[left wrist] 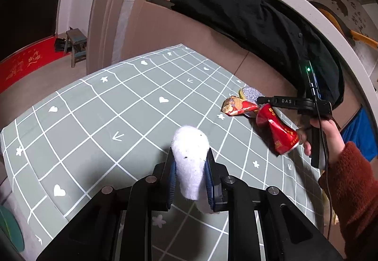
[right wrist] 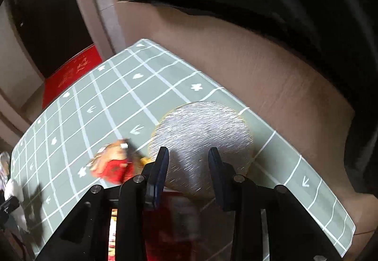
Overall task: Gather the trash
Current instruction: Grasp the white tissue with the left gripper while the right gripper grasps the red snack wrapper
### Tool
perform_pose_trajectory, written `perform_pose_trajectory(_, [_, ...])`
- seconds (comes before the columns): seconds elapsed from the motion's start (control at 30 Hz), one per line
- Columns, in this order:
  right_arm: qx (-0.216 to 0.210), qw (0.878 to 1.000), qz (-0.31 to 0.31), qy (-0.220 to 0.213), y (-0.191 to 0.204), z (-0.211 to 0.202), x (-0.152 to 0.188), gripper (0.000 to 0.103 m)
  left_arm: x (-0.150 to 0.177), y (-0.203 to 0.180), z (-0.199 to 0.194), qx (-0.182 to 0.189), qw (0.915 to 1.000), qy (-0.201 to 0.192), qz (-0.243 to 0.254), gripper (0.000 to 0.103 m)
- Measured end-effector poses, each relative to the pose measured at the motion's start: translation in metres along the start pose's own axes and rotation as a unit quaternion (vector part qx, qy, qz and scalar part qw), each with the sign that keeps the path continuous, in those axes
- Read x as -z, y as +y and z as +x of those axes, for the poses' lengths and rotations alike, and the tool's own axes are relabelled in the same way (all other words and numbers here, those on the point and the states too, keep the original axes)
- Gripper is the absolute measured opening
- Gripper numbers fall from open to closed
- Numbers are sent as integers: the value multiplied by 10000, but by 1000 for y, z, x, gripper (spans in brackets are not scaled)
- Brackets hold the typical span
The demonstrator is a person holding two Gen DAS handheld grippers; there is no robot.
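Note:
My left gripper (left wrist: 190, 152) is shut on a white fluffy wad (left wrist: 191, 157), held above the green-grey checked tablecloth (left wrist: 94, 119). At the table's far right lie a crushed red can (left wrist: 276, 128), a red and gold snack wrapper (left wrist: 238, 107) and a silvery glitter disc (left wrist: 250, 93). A hand in a rust sleeve holds my right gripper (left wrist: 259, 101) just over the can. In the right wrist view my right gripper (right wrist: 189, 154) stands open over the disc (right wrist: 200, 133), nothing between its tips. The wrapper (right wrist: 111, 161) is blurred at left, and the can (right wrist: 170, 213) shows red under the gripper's base.
A black coat (left wrist: 259, 19) hangs over a white rail behind the table. A small wooden stool (left wrist: 75, 45) and a red mat (left wrist: 23, 64) are on the floor at far left. The table edge (right wrist: 307, 159) runs close to the disc.

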State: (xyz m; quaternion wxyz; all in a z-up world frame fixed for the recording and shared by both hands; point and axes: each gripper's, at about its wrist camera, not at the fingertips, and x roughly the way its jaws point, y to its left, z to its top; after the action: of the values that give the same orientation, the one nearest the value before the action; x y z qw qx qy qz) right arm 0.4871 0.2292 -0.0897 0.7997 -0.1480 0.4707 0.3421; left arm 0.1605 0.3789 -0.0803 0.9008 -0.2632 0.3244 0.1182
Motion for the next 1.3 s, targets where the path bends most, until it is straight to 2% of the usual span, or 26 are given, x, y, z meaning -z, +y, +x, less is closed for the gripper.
perform_pose_trajectory(0.03, [-134, 9998, 24, 161, -3, 6, -1, 33, 0, 0, 2, -4, 10000, 23, -12, 22])
perform_pose_trajectory(0.3, [-455, 9986, -79, 265, 0, 0, 18, 34, 1, -10, 7, 58, 9999, 114, -77, 22])
perform_pose_trajectory(0.43, [-748, 9968, 80, 270, 0, -14, 43, 34, 5, -19, 4, 83, 9999, 120, -22, 22])
perform_pose_trajectory(0.6, [-901, 9953, -55, 355, 15, -39, 84, 34, 12, -29, 0, 177, 9997, 172, -2, 22])
perform_pose_trajectory(0.7, [-922, 9944, -271, 432, 25, -56, 104, 34, 17, -35, -3, 189, 9996, 202, 58, 22])
perform_pose_trajectory(0.77, [-773, 9958, -392, 292, 32, -67, 111, 34, 19, -37, -5, 188, 9996, 217, 64, 22])
perform_pose_trajectory(0.9, [-413, 9944, -911, -331, 60, -92, 109, 41, 21, -37, -12, 136, 9997, 173, 68, 22])
perform_pose_trajectory(1.0, [-580, 9904, -1154, -499, 80, -98, 98, 42, 21, -33, -17, 80, 9999, 102, 24, 22])
perform_pose_trajectory(1.1, [-655, 9873, -1404, -363, 99, -87, 87, 42, 19, -29, -23, 15, 10000, 28, 2, 22])
perform_pose_trajectory(1.3, [-213, 9789, -2027, 145, 131, -46, 67, 42, 15, -24, -28, -144, 9997, -108, 182, 22])
